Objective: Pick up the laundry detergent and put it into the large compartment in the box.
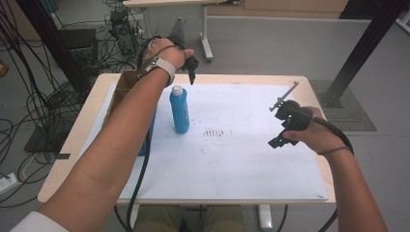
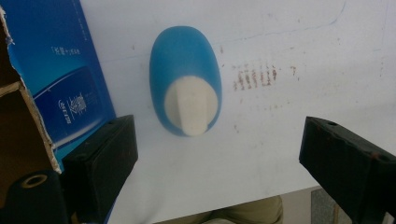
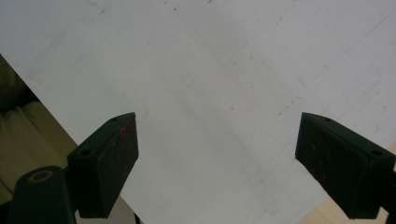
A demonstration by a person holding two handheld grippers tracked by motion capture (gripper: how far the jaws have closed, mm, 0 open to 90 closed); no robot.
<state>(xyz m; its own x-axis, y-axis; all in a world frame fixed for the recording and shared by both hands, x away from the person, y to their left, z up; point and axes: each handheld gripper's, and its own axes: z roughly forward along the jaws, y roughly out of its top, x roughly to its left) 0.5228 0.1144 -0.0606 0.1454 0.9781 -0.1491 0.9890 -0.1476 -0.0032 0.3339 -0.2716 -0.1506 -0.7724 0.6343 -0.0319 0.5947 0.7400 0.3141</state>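
the white sheet [image 1: 251, 145] covers the table [image 1: 72, 140]; a blue box [image 2: 60, 79], probably cardboard, stands beside the upright blue bottle [image 1: 179, 110]. left gripper [image 1: 191, 67] hovers above the bottle, jaws wide and empty. right gripper [image 1: 282, 126] gapes too, well apart.

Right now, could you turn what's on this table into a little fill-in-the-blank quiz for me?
1. The upright bottle is blue with a ____ cap.
2. The left gripper hangs above the bottle with its jaws ____.
3. Beside the bottle stands a blue cardboard ____ with its top open.
4. The right gripper holds ____ between its jaws.

Missing words: white; open; box; nothing
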